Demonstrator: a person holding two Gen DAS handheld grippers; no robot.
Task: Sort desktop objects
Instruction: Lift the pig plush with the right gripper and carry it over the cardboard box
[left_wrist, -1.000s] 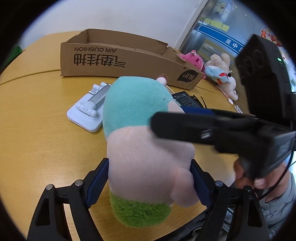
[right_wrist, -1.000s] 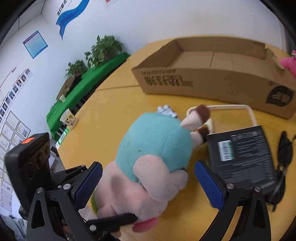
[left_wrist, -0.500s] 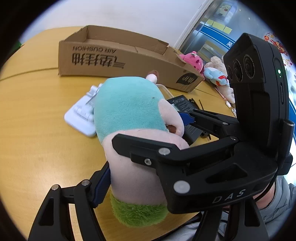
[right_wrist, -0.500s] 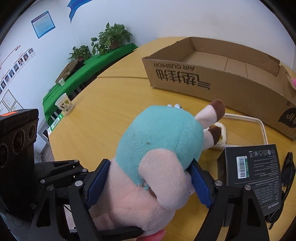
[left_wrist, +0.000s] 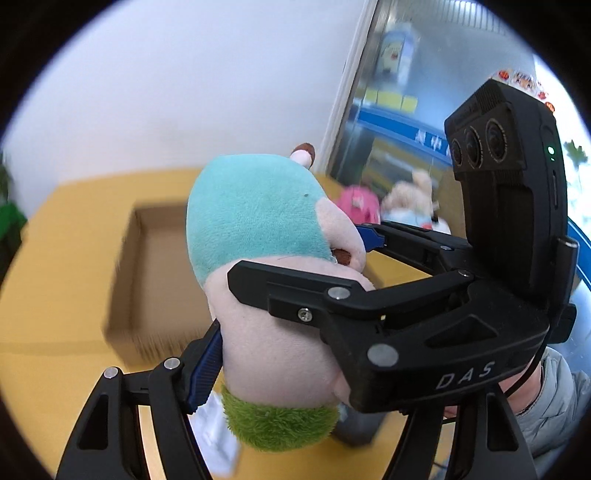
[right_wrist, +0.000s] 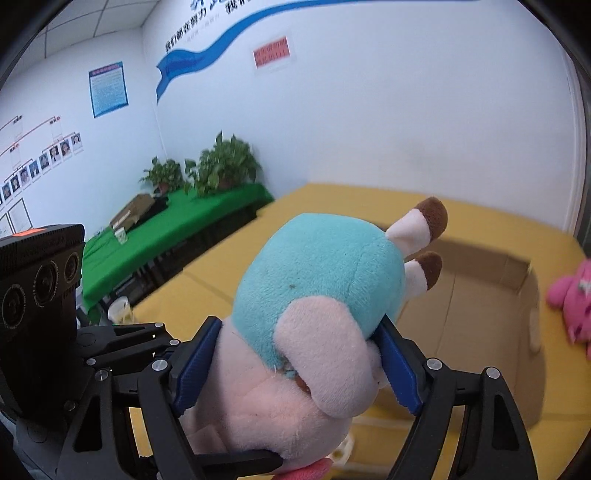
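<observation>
A plush toy with a teal body, pink head and green tuft (left_wrist: 255, 258) is held in the air by both grippers at once. My left gripper (left_wrist: 273, 354) is shut on its pink lower part. My right gripper (right_wrist: 295, 362) is shut on its pink head and teal body (right_wrist: 325, 280). The right gripper also shows in the left wrist view (left_wrist: 369, 295), crossing in front of the toy. The open cardboard box (left_wrist: 155, 266) lies on the yellow table below and beyond the toy; it also shows in the right wrist view (right_wrist: 480, 314).
A pink plush (right_wrist: 569, 295) and a beige plush (left_wrist: 410, 199) lie past the box's right end. A white object (left_wrist: 214, 432) and a dark box (left_wrist: 354, 424) lie on the table under the toy. A green-covered bench with plants (right_wrist: 177, 229) stands at the far left.
Both grippers have lifted the plush toy off the table and carried it toward the cardboard box, which now lies below it. The right gripper closed on the toy.
</observation>
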